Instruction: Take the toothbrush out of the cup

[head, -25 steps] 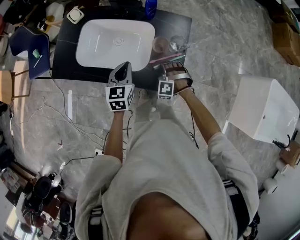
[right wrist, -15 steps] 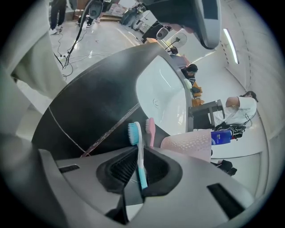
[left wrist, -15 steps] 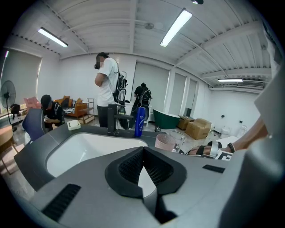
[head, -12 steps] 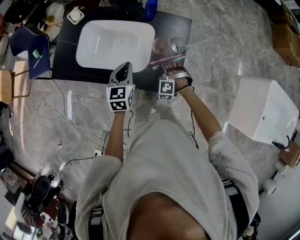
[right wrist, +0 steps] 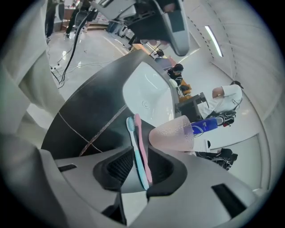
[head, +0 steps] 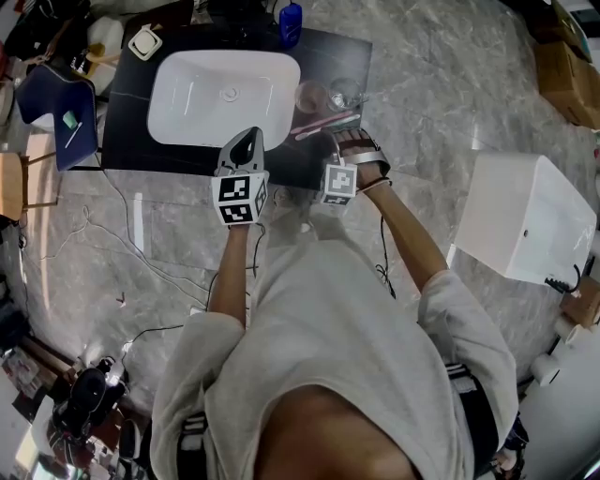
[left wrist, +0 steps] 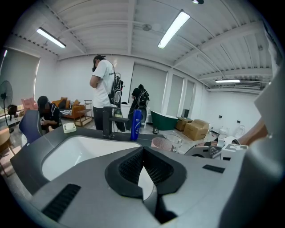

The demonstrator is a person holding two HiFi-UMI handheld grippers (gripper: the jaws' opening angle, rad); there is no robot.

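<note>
1. Black countertop [head: 141,141]: carries a white basin [head: 225,98]; a blue bottle [head: 290,21] stands at its far edge.

2. Pink cup [head: 309,94]: upright on the countertop just right of the basin, with a clear glass [head: 345,92] beside it on the right. The cup holds no brush.

3. Blue toothbrush [right wrist: 136,147] and pink toothbrush [right wrist: 142,142]: 2 items, both out of the cup, side by side and touching along their length. In the head view they lie across the countertop just in front of the cup and glass, heads toward the basin. In the right gripper view their handles run between that gripper's jaws.

4. Right gripper [right wrist: 140,162]: at the counter's near edge, jaws opening around the 2 handles. A gap shows on the blue brush's side. The pads are not pressing on the handles.

5. Left gripper [left wrist: 143,153]: held over the near rim of the basin, jaws closed tip to tip with nothing between them.
</note>
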